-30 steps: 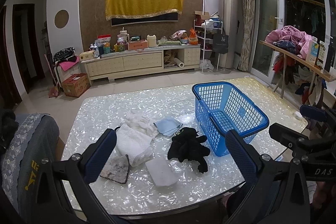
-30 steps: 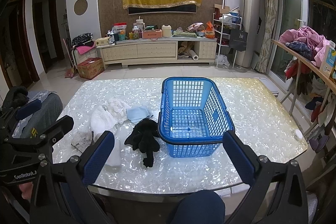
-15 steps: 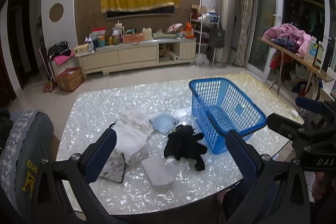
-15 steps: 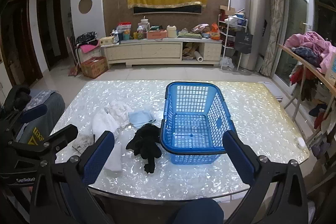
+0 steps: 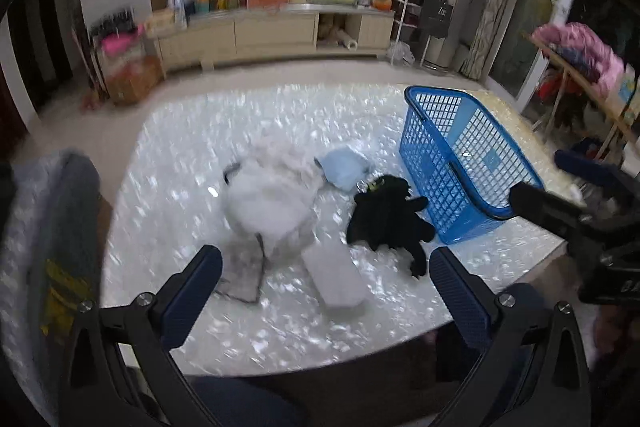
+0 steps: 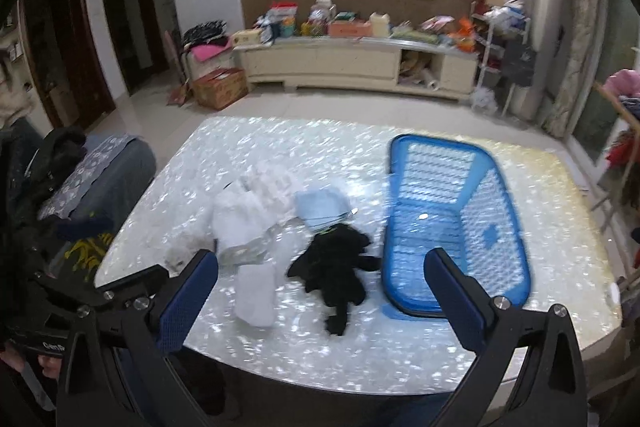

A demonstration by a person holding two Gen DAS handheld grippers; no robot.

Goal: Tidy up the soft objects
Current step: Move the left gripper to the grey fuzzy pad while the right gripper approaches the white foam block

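Observation:
On the shiny white table (image 5: 240, 131) lie several soft things: a crumpled white cloth (image 5: 272, 195) (image 6: 244, 211), a pale blue folded cloth (image 5: 346, 169) (image 6: 322, 205), a black plush toy (image 5: 386, 217) (image 6: 336, 267), a white folded pad (image 5: 334, 279) (image 6: 256, 293) and a grey rag (image 5: 242, 277). An empty blue mesh basket (image 5: 464, 163) (image 6: 452, 223) stands to their right. My left gripper (image 5: 326, 291) hangs open above the near edge, over the white pad. My right gripper (image 6: 320, 295) is open too, above the black toy and the pad. Both hold nothing.
A grey padded chair (image 5: 48, 247) (image 6: 100, 179) stands at the table's left side. Beyond the table are a cream TV cabinet (image 6: 360, 63) loaded with clutter, a cardboard box (image 6: 220, 89) on the floor and a rack of clothes (image 5: 580, 55) on the right.
Both grippers have moved forward and tipped downward, so the table and cloths fill more of each view. The right gripper has swung left toward the black toy. The objects lie as before.

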